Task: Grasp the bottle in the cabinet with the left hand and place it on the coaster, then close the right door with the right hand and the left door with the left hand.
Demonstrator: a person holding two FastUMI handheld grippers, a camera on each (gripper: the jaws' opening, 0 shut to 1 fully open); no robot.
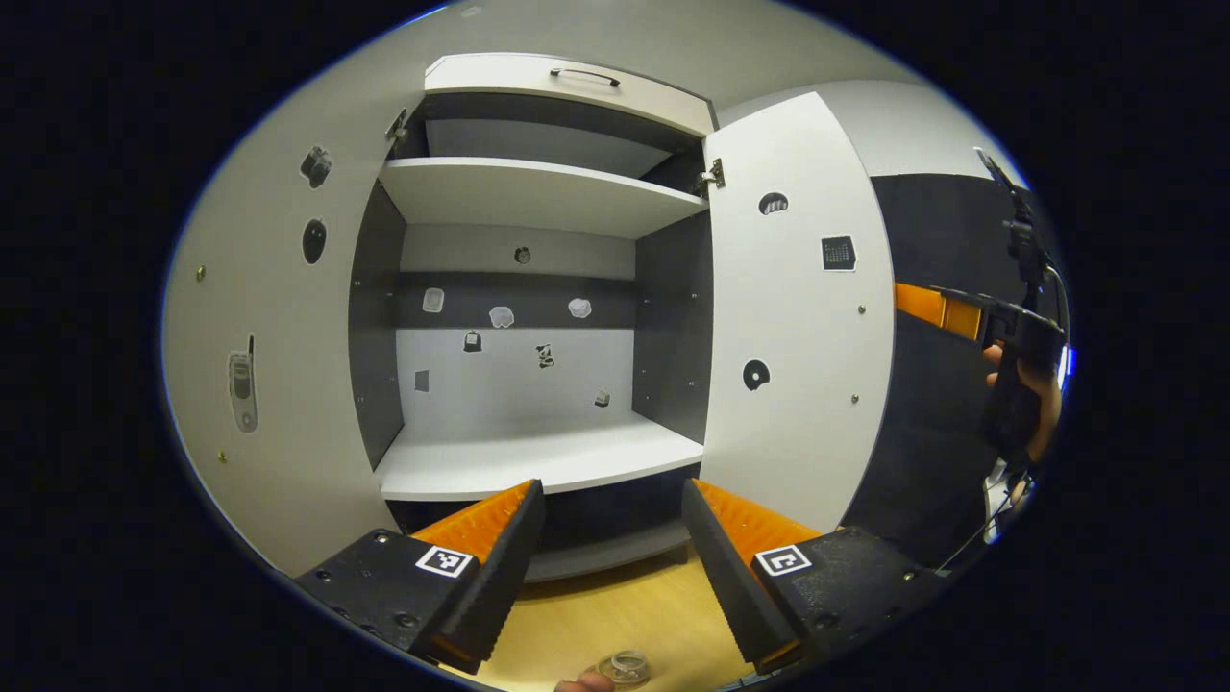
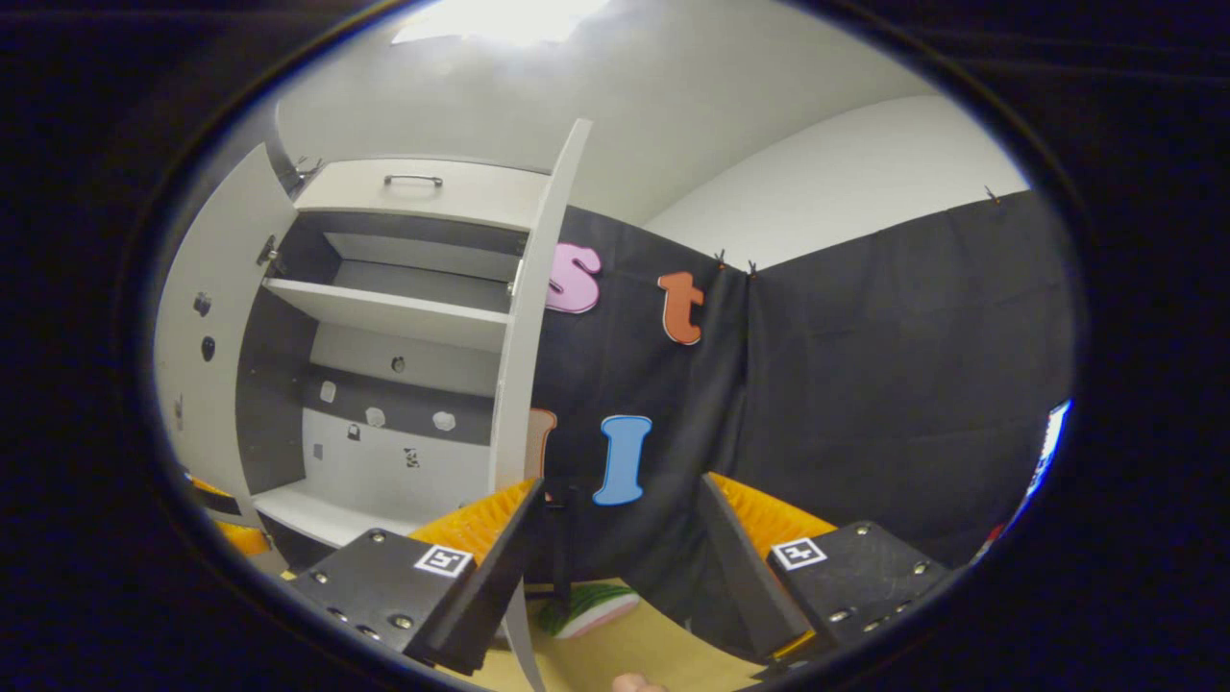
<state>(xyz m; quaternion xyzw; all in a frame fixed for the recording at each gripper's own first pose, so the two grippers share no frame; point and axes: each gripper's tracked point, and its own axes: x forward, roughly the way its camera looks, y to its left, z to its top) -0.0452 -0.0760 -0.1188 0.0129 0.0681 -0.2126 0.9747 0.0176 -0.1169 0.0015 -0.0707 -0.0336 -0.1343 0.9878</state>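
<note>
Nearest, the left gripper (image 1: 613,490) has its jaws set wide and holds nothing. It hangs over the wooden table (image 1: 625,605), facing the cabinet mouth. At the near table edge we note a small clear round object (image 1: 625,665). We judge it may be the bottle's top, but too little shows to confirm this.

The right gripper (image 2: 620,485) is likewise wide and empty. The free edge of the right door (image 2: 524,336) stands just left of its left finger, near but apparently not touching.

Farther off, the lower shelf (image 1: 538,461) carries no bottle, and both the left door (image 1: 259,317) and the right door stand fully open.

We judge the right door to be a stiff, light, hinged panel with a smooth face. A push on its outer face near the free edge, far from the hinges, should swing it most easily.
</note>
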